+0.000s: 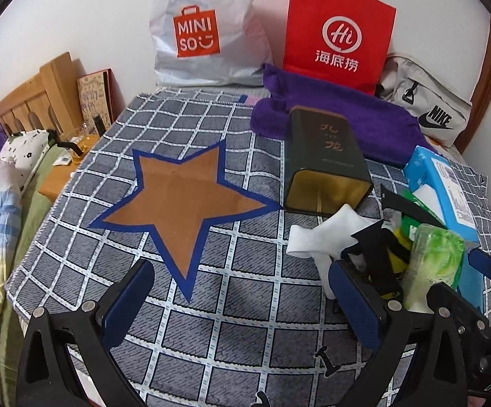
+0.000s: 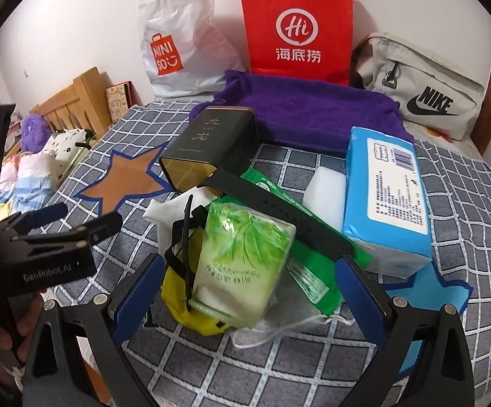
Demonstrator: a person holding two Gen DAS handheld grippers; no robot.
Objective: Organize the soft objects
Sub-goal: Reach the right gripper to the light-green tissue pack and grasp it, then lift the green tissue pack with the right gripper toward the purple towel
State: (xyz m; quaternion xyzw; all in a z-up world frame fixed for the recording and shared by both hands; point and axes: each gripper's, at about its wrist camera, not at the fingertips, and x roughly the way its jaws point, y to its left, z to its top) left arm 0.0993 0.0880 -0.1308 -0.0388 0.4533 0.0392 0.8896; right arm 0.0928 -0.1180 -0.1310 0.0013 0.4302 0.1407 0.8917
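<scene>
A pile of objects lies on a checked cloth (image 1: 211, 305). It holds a green tissue pack (image 2: 242, 257), a white sock (image 1: 316, 237), a yellow and black item (image 2: 191, 308), a black strap (image 2: 279, 210), a green sachet (image 2: 309, 271), a blue wipes pack (image 2: 387, 196) and a white sponge (image 2: 326, 196). My right gripper (image 2: 248, 298) is open, its jaws on either side of the tissue pack. My left gripper (image 1: 242, 302) is open and empty over the cloth, left of the pile; it also shows in the right wrist view (image 2: 59, 217). A brown star mat (image 1: 181, 200) lies ahead of it. A blue star mat (image 2: 428, 291) lies under the pile.
A dark tin box (image 1: 323, 162) lies on its side behind the pile. A purple towel (image 2: 309, 108), a red paper bag (image 2: 296, 30), a white Miniso bag (image 1: 204, 30) and a grey Nike bag (image 2: 425, 91) line the wall. A bed with a wooden headboard (image 1: 32, 98) is on the left.
</scene>
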